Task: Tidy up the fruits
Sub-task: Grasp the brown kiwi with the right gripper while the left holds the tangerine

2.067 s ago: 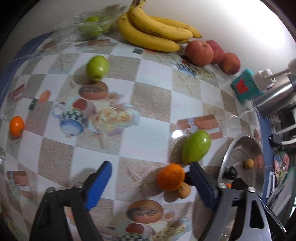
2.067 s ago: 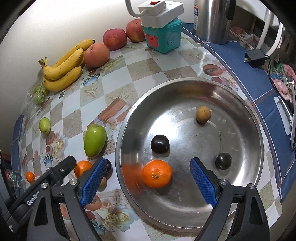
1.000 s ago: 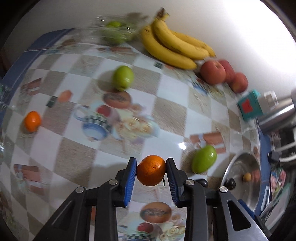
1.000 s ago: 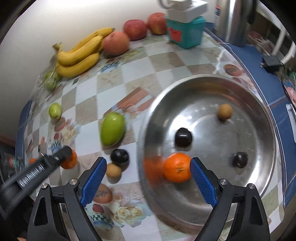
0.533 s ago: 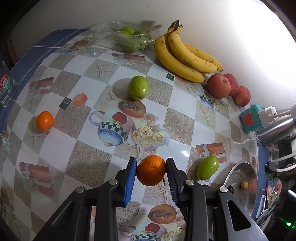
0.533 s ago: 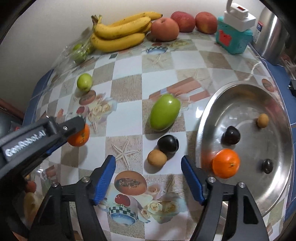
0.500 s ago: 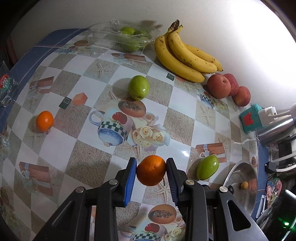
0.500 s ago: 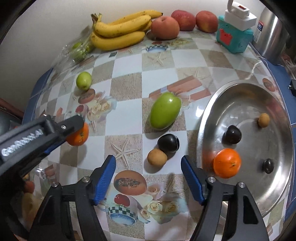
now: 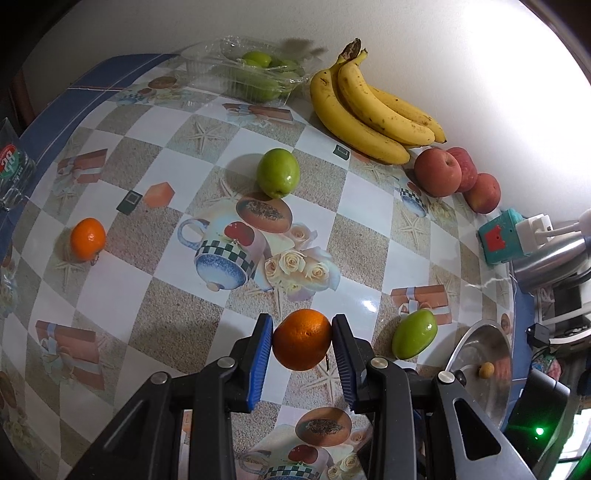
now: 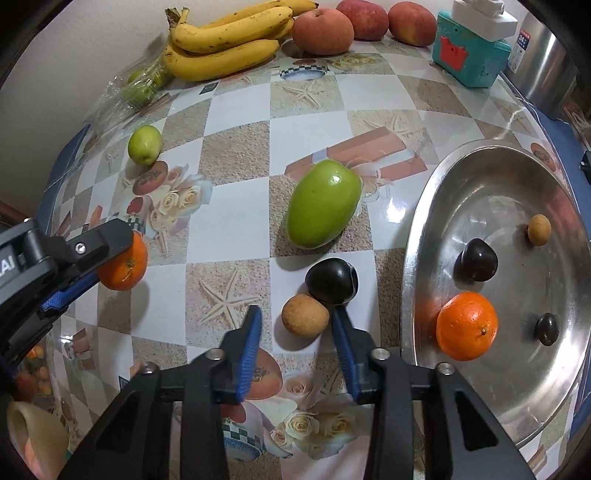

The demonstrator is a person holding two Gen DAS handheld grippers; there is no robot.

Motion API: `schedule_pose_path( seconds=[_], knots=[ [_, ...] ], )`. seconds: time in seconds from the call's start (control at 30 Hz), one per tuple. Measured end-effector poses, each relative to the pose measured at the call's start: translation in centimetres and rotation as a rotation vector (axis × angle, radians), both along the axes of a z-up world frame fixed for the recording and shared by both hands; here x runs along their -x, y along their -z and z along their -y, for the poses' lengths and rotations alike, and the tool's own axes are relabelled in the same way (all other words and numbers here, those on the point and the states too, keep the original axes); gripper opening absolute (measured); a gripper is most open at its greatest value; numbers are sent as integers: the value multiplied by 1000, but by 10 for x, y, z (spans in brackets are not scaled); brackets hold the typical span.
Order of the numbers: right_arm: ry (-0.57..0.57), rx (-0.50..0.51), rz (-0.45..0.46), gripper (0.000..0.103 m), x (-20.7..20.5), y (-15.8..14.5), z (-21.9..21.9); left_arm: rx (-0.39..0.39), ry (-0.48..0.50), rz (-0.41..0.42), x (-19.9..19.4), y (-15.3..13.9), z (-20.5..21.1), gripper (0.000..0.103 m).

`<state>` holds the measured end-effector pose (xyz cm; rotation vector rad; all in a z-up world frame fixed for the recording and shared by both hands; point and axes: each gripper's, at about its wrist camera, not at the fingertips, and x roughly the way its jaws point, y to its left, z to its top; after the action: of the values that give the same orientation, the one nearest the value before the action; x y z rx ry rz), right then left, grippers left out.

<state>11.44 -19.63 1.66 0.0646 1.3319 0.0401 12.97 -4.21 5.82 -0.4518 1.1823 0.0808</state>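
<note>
My left gripper [image 9: 302,318] is shut on an orange [image 9: 302,345] and holds it above the checked tablecloth; it also shows at the left of the right wrist view, orange [image 10: 123,264] in its pads. My right gripper [image 10: 295,311] points down over a small brown fruit [image 10: 305,314] lying on the cloth. Its jaws are closing with the fruit between the fingertips, and a gap still shows at the left pad. A dark plum [image 10: 331,280] touches the brown fruit. The steel plate [image 10: 417,236] to the right holds another orange [image 10: 467,325], two dark plums and a brown fruit.
A large green fruit [image 10: 323,208] lies just beyond the plum. A small green fruit [image 10: 144,144], bananas [image 10: 225,40], apples [image 10: 323,31] and a teal box [image 10: 469,61] sit further back. A loose orange [image 9: 87,239] and a glass [image 9: 11,166] are at the far left.
My right gripper has moved left from over the plate to the brown fruit on the cloth, and its jaws have narrowed around it. The left gripper keeps hold of its orange, almost still.
</note>
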Motion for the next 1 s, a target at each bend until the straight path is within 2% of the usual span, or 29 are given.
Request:
schedule_pose_path(
  seconds=[0.2, 0.47, 1.0],
  knots=[
    [22, 8, 3, 27, 0, 1, 5, -2, -1, 1, 0, 0, 0, 35],
    [32, -19, 1, 27, 1, -1, 7, -7, -4, 3, 0, 0, -1, 35],
    [54, -83, 94, 27, 8, -45, 18, -36, -22, 51, 5, -18, -5, 35]
  ],
)
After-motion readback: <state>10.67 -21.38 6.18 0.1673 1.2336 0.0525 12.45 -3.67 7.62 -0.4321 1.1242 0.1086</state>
